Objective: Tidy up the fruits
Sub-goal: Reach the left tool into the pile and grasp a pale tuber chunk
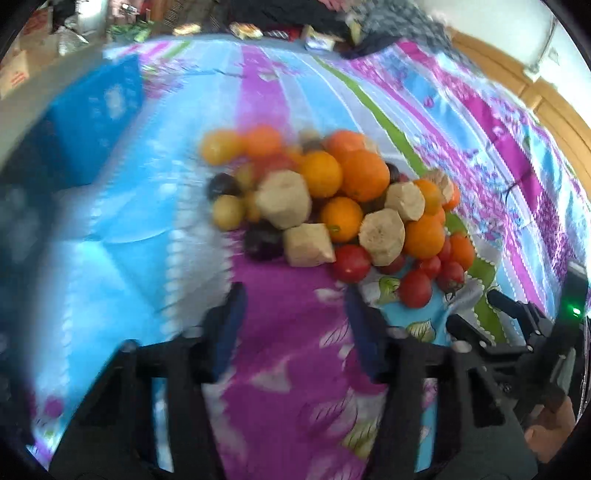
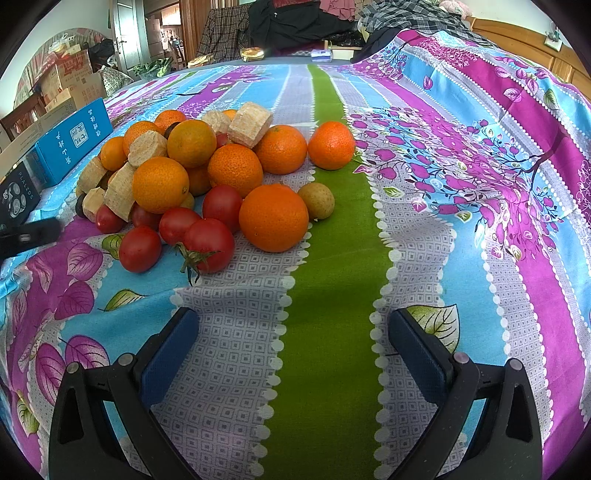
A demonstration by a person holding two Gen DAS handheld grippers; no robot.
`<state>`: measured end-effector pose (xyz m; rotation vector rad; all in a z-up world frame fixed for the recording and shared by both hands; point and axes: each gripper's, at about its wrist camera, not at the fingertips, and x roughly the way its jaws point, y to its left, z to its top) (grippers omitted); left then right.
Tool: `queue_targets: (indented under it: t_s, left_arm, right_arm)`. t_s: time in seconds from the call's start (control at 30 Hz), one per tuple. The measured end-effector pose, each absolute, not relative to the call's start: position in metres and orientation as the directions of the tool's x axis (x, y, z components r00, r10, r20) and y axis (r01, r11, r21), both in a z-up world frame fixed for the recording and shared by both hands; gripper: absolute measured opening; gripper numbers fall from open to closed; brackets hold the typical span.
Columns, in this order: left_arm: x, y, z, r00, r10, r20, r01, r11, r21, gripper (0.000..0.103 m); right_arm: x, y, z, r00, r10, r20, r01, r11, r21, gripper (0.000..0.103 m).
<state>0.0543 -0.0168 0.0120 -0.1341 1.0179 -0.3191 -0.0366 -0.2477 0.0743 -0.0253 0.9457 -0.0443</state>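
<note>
A heap of mixed fruit lies on the patterned cloth: oranges (image 2: 273,218), red tomatoes (image 2: 208,243), pale peeled sugarcane chunks (image 2: 249,124), a small tan longan (image 2: 316,200) and dark plums (image 1: 263,240). The heap also shows in the left wrist view, with oranges (image 1: 364,175), tomatoes (image 1: 351,263) and cane chunks (image 1: 283,199). My left gripper (image 1: 293,295) is open and empty, just short of the heap. My right gripper (image 2: 291,321) is open and empty, a little in front of the tomatoes. The right gripper's body shows at the right edge of the left wrist view (image 1: 517,325).
A blue box (image 2: 74,138) lies left of the heap; it also shows in the left wrist view (image 1: 96,110). A dark box (image 2: 16,192) sits beside it. Clothes and clutter (image 2: 295,26) line the far edge. A wooden headboard (image 2: 517,37) stands at the right.
</note>
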Motion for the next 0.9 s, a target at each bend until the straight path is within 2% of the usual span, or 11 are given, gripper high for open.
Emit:
queue_targets:
  t_s: [0.23, 0.4, 0.53, 0.57, 0.6, 0.67, 0.8, 0.87, 0.9]
  left_arm:
    - [0.068, -0.022, 0.005, 0.499, -0.309, -0.809, 0.179, 0.951, -0.253, 0.04]
    - [0.069, -0.02, 0.004, 0.521, -0.313, -0.794, 0.172, 0.95, -0.261, 0.047]
    - [0.07, -0.02, 0.003, 0.534, -0.317, -0.784, 0.188, 0.948, -0.255, 0.045]
    - [0.071, -0.02, 0.004, 0.533, -0.32, -0.784, 0.195, 0.947, -0.254, 0.042]
    - [0.071, -0.019, 0.005, 0.529, -0.329, -0.782, 0.202, 0.944, -0.26, 0.028]
    - [0.069, -0.02, 0.006, 0.517, -0.345, -0.783, 0.23, 0.937, -0.261, 0.016]
    - [0.057, -0.018, 0.014, 0.511, -0.382, -0.77, 0.271, 0.922, -0.278, 0.007]
    - [0.046, -0.013, 0.02, 0.505, -0.403, -0.763, 0.285, 0.912, -0.293, 0.007]
    - [0.039, -0.009, 0.023, 0.502, -0.411, -0.761, 0.29, 0.909, -0.299, 0.007]
  right_arm:
    - [-0.037, -0.248, 0.074, 0.584, -0.05, -0.81, 0.027, 0.999, -0.042, 0.103]
    - [-0.036, -0.246, 0.074, 0.58, -0.055, -0.813, 0.027, 0.998, -0.048, 0.103]
    - [-0.036, -0.247, 0.075, 0.579, -0.043, -0.814, 0.026, 0.999, -0.034, 0.103]
    - [-0.035, -0.248, 0.076, 0.571, -0.028, -0.82, 0.018, 1.0, -0.022, 0.103]
    - [-0.036, -0.25, 0.077, 0.562, -0.006, -0.827, 0.004, 1.0, -0.004, 0.103]
    - [-0.039, -0.259, 0.083, 0.561, 0.079, -0.824, -0.025, 0.997, 0.079, 0.103]
    - [-0.052, -0.272, 0.09, 0.571, 0.153, -0.807, -0.033, 0.986, 0.163, 0.103]
    - [-0.057, -0.273, 0.09, 0.548, 0.169, -0.819, -0.041, 0.984, 0.176, 0.103]
    - [-0.058, -0.27, 0.092, 0.534, 0.174, -0.828, -0.058, 0.984, 0.169, 0.1]
